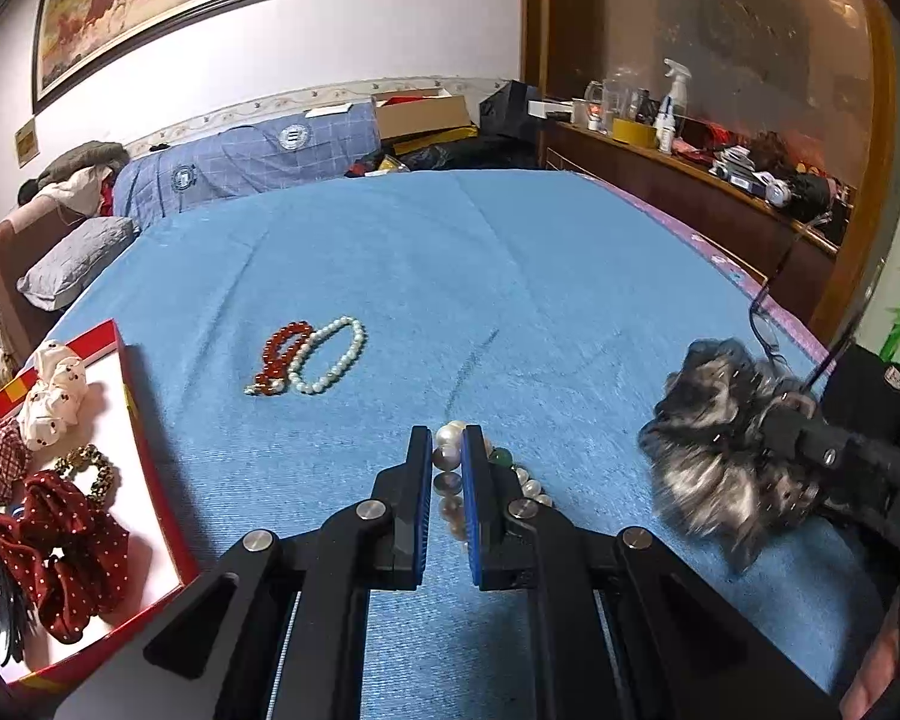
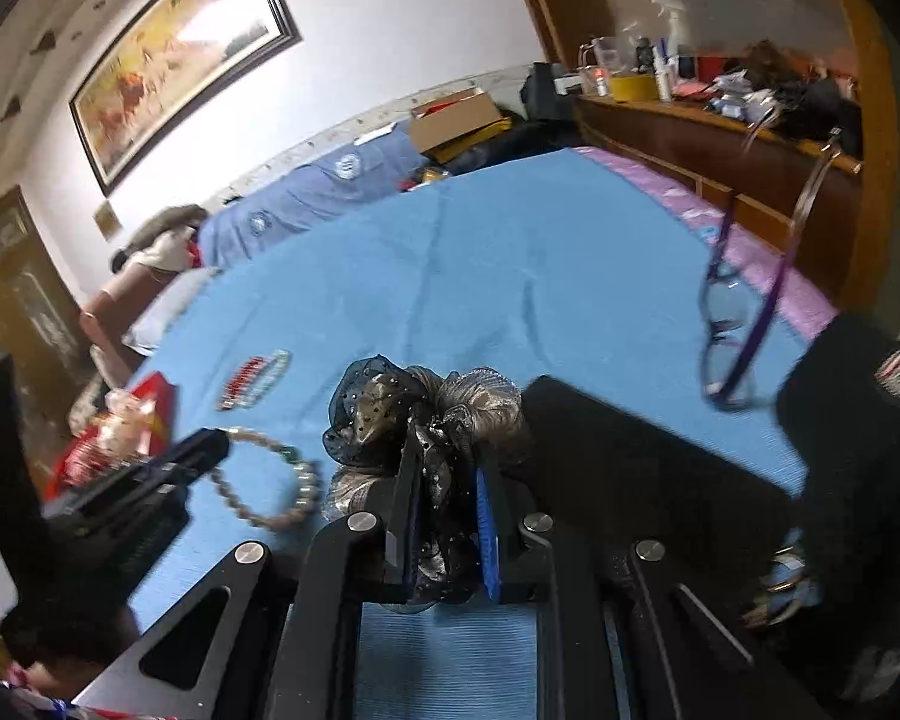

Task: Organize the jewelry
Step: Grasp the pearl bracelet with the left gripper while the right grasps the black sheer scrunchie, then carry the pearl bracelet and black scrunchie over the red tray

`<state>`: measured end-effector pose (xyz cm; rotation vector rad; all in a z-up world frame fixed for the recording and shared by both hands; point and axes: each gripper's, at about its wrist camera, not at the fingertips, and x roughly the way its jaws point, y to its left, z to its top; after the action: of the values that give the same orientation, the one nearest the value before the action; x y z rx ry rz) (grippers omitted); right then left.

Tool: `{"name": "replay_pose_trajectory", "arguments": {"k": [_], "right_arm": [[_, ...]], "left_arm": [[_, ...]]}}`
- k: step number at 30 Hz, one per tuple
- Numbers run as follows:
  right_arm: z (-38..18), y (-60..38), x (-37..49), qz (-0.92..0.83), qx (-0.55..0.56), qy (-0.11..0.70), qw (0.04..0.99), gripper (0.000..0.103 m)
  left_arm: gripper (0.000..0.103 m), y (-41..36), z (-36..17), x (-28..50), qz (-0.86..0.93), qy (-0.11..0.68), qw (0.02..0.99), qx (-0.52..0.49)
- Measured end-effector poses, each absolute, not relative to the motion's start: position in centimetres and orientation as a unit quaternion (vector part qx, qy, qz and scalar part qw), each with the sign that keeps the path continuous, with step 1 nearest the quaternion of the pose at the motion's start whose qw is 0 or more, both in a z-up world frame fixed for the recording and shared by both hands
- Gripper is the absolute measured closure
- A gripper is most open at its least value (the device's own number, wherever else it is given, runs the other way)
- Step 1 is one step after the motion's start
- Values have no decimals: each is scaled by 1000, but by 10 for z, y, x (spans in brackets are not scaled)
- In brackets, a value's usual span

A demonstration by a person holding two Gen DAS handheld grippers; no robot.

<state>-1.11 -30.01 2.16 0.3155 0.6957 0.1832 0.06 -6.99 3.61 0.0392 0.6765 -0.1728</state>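
Now the left hand-held gripper [image 1: 447, 450] is clamped on a pearl bracelet [image 1: 450, 468] with one green bead, its loop trailing over the blue bedspread [image 1: 510, 276]. To its right, the right hand-held gripper [image 2: 450, 450] is clamped on a dark sheer scrunchie [image 2: 414, 414] with silvery folds, which bunches out above the fingertips. Farther up the bed lie a red bead bracelet [image 1: 279, 354] and a white pearl bracelet [image 1: 336, 354], touching each other. At the left edge sits a red box [image 1: 129, 396] holding fabric scrunchies [image 1: 66, 528]. Purple glasses [image 2: 732, 324] dangle at the right.
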Motion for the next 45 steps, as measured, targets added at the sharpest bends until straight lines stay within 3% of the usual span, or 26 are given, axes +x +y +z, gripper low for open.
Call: {"name": "replay_pose_trajectory", "arguments": {"k": [16,45], "right_arm": [[3,-297,-15,131,230,319,910,87],[5,-302,-20,147,238,294,914,86]], "left_arm": [[94,-67,34,3,-72,335,939,15],[94,-48,51,-33,-47,314,948,21]]}}
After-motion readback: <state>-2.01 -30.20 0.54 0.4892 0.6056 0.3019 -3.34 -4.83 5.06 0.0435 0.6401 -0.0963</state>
